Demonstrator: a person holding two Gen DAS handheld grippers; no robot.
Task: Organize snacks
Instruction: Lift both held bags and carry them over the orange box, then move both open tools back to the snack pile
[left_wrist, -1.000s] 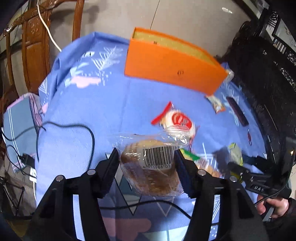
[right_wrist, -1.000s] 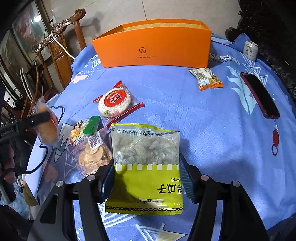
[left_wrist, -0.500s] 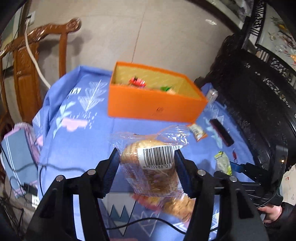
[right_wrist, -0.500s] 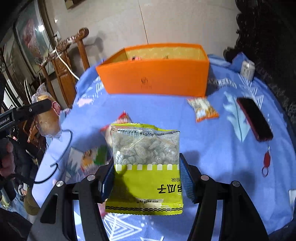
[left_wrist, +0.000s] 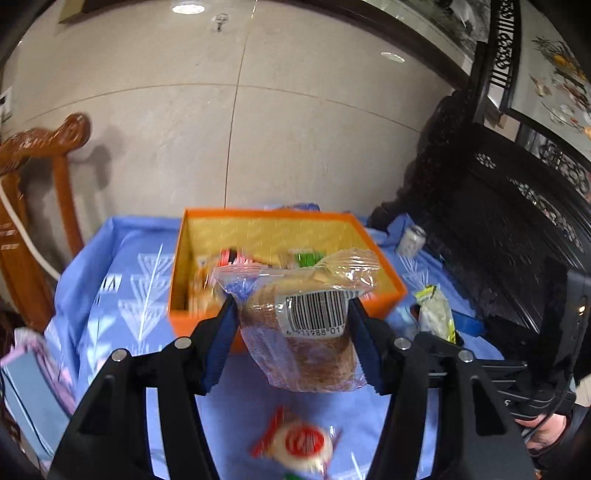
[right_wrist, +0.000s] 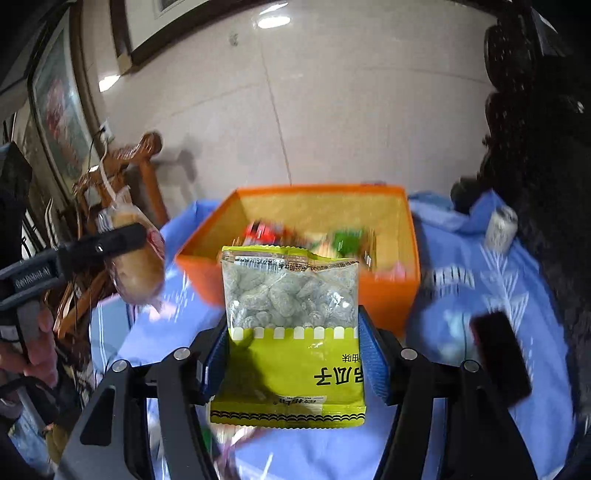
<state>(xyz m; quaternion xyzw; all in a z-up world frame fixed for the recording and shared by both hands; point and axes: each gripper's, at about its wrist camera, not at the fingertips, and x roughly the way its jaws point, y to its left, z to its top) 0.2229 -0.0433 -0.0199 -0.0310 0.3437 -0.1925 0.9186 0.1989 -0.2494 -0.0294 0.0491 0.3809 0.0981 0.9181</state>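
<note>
Snacks up in both hands, and it's a two-handed carry! Left tongs (left_wrist: 291, 332) are clamped on a clear-wrapped bread bun (left_wrist: 306, 332), barcode label facing the camera, blue pads pressed in on both sides. Right tongs (right_wrist: 293, 354) are clenched on a yellow-green seed packet (right_wrist: 291, 332), pale seeds showing through its clear window, print upside down in the right wrist view.

Both packs hang above the blue-clothed worktop (left_wrist: 122, 280), on the near side of the orange box (left_wrist: 284, 218). That box stands open, yellow inside, with several wrapped snacks already lying in it; they're blurred, just red and green wrappers to make out.

From the right wrist view, the left tongs show at the left edge with the bun in them, a hand (right_wrist: 33, 343) wrapped round the handle. Down below the bun, a round red-and-white snack pack (left_wrist: 299, 443) lies on the cloth. A pale can (right_wrist: 500, 229) stands right of the box near the worktop's far edge, and a dark phone (right_wrist: 502, 358) lies flat nearer the camera. A carved wooden chair (left_wrist: 40, 206) sits off to the left.
</note>
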